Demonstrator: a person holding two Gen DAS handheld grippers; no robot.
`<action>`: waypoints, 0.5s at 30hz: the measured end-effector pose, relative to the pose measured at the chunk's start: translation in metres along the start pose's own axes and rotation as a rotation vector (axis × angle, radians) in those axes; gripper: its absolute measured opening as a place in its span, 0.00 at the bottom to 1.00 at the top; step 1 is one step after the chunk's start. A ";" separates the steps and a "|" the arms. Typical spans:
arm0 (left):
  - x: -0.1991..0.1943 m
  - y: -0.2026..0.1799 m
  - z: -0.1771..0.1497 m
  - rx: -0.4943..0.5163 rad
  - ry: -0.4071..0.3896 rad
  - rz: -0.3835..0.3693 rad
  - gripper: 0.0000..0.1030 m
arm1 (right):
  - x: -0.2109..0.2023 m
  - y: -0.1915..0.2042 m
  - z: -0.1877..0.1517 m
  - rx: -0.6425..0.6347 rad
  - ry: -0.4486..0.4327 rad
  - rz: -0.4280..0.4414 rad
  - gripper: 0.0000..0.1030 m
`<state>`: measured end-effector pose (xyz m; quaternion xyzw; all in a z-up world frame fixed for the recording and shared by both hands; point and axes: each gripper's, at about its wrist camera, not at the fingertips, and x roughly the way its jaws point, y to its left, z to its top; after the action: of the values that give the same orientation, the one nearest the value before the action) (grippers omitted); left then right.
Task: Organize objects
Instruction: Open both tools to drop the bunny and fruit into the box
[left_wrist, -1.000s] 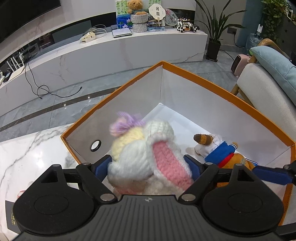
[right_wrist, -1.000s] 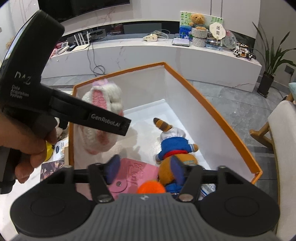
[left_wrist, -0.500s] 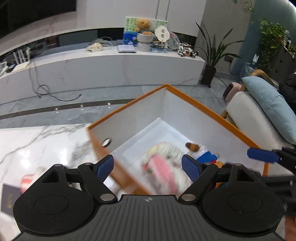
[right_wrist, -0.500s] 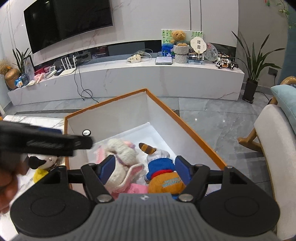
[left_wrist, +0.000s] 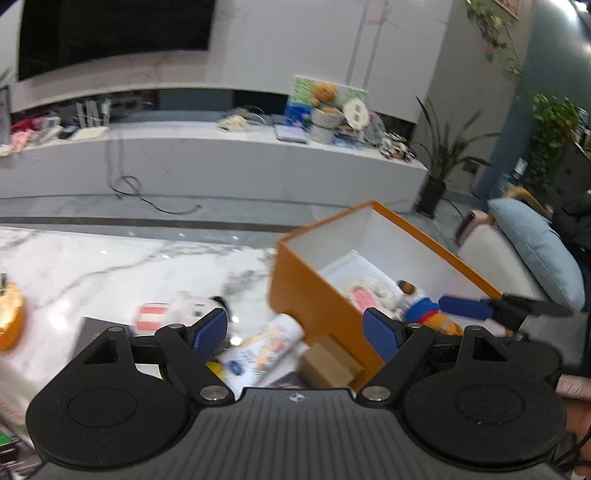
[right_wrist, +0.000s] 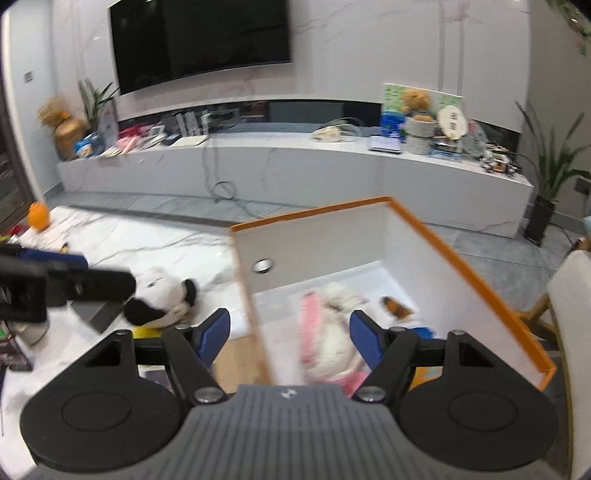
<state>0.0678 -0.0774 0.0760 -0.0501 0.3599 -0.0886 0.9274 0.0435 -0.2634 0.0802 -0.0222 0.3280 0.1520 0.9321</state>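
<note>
An orange box (left_wrist: 314, 295) with white inside walls (right_wrist: 332, 236) stands on the marble table. In it lie a white and pink knitted bunny (right_wrist: 327, 343) (left_wrist: 369, 293) and a blue-jacketed plush (left_wrist: 424, 308). My left gripper (left_wrist: 295, 334) is open and empty, above the table left of the box. My right gripper (right_wrist: 290, 334) is open and empty, over the box's near left wall. A black and white plush (right_wrist: 162, 299) (left_wrist: 184, 308) lies on the table left of the box.
A booklet (left_wrist: 264, 349), a small cardboard box (left_wrist: 327, 362) and a dark book (left_wrist: 92, 326) lie beside the orange box. An orange object (left_wrist: 9, 321) sits at the far left. A sofa (left_wrist: 517, 258) stands to the right. A TV bench (right_wrist: 295, 162) runs behind.
The left gripper let go of the bunny, which now lies in the box, and pulled back left over the table. The right gripper also drew back and up.
</note>
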 end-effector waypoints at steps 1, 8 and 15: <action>-0.005 0.002 0.002 -0.010 0.000 0.009 0.93 | 0.001 0.007 -0.002 -0.011 0.002 0.015 0.71; -0.051 0.014 0.018 -0.088 0.014 -0.109 0.94 | 0.016 0.061 -0.014 -0.115 0.038 0.100 0.71; -0.055 0.030 0.018 -0.143 0.049 -0.209 0.94 | 0.035 0.092 -0.043 -0.197 0.129 0.140 0.71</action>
<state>0.0442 -0.0368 0.1209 -0.1511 0.3807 -0.1602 0.8981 0.0164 -0.1726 0.0301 -0.1003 0.3714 0.2462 0.8896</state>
